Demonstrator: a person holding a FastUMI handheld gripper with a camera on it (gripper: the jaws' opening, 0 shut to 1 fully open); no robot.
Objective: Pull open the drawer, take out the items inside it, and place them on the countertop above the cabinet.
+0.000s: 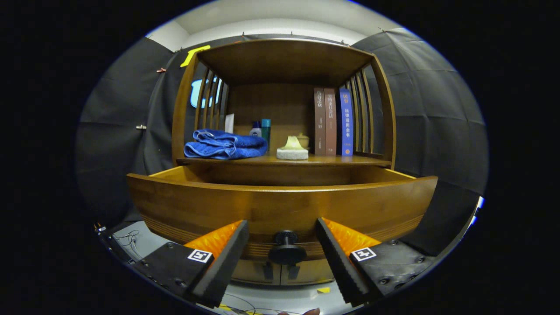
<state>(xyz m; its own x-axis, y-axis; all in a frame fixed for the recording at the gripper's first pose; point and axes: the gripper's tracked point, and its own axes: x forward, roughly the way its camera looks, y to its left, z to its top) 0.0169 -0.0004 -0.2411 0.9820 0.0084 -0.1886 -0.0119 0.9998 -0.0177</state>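
Drawer (280,205) is pulled out already — your tongs (282,251) sit spread wide around its knob (286,250), touching nothing. Next: lift toward 12 o'clock, reach inside; contents hidden behind the front.

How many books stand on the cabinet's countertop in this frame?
3, upright side by side at the countertop's right end: two brown books and a blue book outermost. Others may be hidden. The gripper is open around the drawer knob.
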